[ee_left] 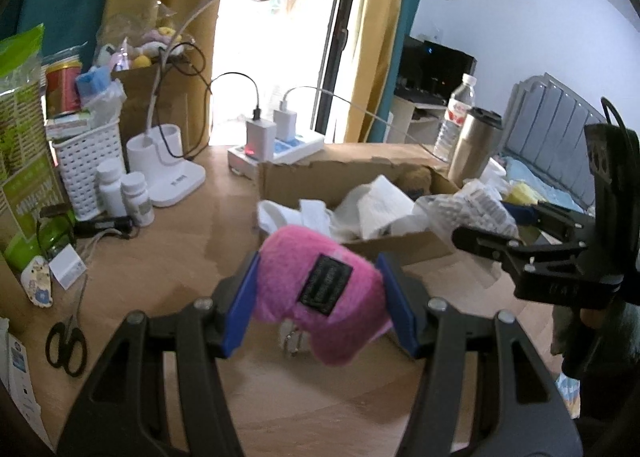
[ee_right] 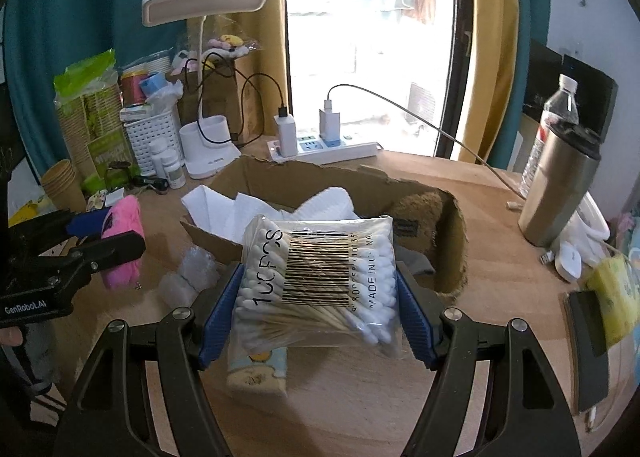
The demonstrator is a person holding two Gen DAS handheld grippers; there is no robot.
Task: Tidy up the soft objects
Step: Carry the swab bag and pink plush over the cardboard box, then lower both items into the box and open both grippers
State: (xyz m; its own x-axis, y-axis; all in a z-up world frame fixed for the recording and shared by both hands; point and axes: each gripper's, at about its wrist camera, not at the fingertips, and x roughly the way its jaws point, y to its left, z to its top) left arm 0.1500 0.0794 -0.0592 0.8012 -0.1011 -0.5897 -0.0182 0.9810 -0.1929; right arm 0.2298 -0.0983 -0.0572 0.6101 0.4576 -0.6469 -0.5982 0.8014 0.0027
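My left gripper [ee_left: 320,307] is clamped on a pink plush pouch [ee_left: 320,297] with a black label, its long axis running across between the pads, held above the wooden desk [ee_left: 160,265]. The cardboard box [ee_left: 352,173] sits ahead and slightly right of this tool, near but not under it yet.

My right gripper [ee_right: 318,309] is clamped on a clear bag of cotton swabs [ee_right: 320,273], barcode up, swab sticks lying across between the pads. The box [ee_right: 452,225] opening is directly ahead and just below, so the right hand looks nearer to a drop. I'd judge that the coming move is forward and down into the box.

Left view shows scissors [ee_left: 66,341] off to its left and the right tool from the side. Only the right view shows a brown plush [ee_right: 420,213] and white tissue sheets [ee_right: 320,201] inside the box, a cartoon-print tissue pack [ee_right: 258,371] on the desk under the bag, a steel tumbler [ee_right: 560,185] to the right, and the pouch hanging clear of the desk.
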